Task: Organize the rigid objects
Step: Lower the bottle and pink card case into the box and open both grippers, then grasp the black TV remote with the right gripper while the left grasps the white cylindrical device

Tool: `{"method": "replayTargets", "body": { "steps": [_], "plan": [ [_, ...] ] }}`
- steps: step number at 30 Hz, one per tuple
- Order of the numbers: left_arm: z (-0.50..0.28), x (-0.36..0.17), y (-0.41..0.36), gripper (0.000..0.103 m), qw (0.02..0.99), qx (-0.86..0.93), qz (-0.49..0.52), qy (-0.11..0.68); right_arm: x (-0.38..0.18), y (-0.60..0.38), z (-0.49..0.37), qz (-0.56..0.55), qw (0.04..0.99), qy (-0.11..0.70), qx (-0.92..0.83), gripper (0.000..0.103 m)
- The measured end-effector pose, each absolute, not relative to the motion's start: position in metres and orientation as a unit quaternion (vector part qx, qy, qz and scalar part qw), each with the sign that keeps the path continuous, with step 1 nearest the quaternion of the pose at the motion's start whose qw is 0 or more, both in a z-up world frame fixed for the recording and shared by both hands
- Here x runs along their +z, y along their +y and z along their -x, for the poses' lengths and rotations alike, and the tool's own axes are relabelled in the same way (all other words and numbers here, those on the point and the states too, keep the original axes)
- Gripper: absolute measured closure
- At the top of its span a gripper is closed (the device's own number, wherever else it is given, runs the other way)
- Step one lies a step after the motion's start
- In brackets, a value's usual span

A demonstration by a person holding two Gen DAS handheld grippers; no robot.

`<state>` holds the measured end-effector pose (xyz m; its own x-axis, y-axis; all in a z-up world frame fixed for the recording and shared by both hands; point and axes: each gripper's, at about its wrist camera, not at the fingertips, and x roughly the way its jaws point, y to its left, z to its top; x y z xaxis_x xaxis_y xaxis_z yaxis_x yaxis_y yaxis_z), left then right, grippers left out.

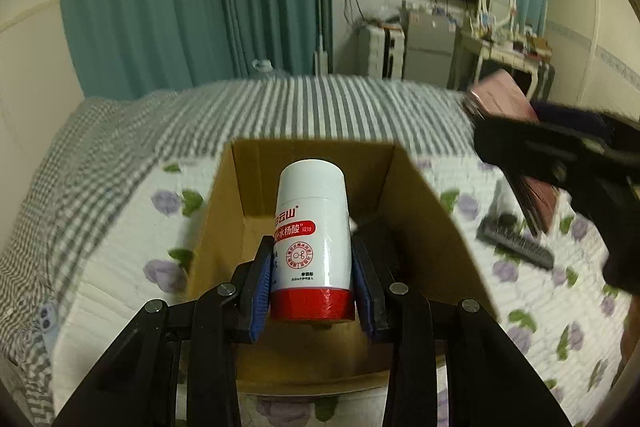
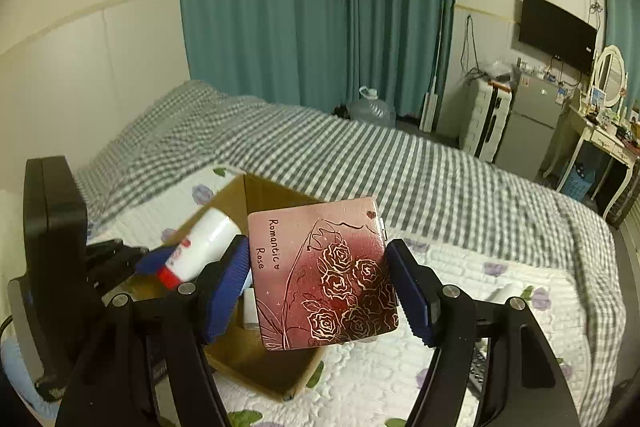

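My left gripper is shut on a white bottle with a red base and holds it over the open cardboard box on the bed. The bottle also shows in the right wrist view, at the left above the box. My right gripper is shut on a flat pink case with a rose drawing and the words "Romantic Rose", held above the box's right side. The case and right gripper show blurred at the right in the left wrist view.
A black comb or remote lies on the floral quilt right of the box. A phone lies at the quilt's left edge. A small white object sits inside the box. A striped blanket covers the far bed.
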<state>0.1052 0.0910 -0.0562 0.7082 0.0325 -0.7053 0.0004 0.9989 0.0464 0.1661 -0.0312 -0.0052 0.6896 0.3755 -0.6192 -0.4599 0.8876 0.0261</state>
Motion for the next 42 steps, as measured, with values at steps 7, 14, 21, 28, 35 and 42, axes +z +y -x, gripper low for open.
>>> {"method": "replayTargets", "body": {
  "steps": [7, 14, 21, 28, 35, 42],
  "plan": [
    [-0.113, -0.078, 0.093, 0.064, 0.912, 0.003, -0.011, 0.409, -0.036, -0.023, -0.182, 0.062, 0.907, 0.347, 0.231, 0.034],
    [-0.093, -0.052, 0.105, 0.040, 0.928, 0.029, 0.002, 0.371, -0.029, -0.022, -0.185, 0.056, 0.909, 0.344, 0.230, 0.034],
    [-0.083, -0.048, 0.120, 0.039, 0.929, 0.059, 0.004, 0.364, -0.049, -0.009, -0.179, 0.055, 0.901, 0.363, 0.232, 0.034],
    [-0.077, -0.051, 0.123, 0.039, 0.929, 0.069, -0.002, 0.363, -0.055, -0.020, -0.176, 0.020, 0.903, 0.367, 0.221, 0.019],
    [-0.064, -0.045, 0.103, 0.037, 0.928, 0.055, 0.006, 0.368, -0.011, -0.095, -0.160, 0.014, 0.929, 0.323, 0.177, 0.015],
    [-0.055, -0.031, 0.041, 0.037, 0.930, 0.025, 0.010, 0.367, 0.005, -0.190, -0.141, 0.046, 0.939, 0.321, 0.114, 0.015]
  ]
}}
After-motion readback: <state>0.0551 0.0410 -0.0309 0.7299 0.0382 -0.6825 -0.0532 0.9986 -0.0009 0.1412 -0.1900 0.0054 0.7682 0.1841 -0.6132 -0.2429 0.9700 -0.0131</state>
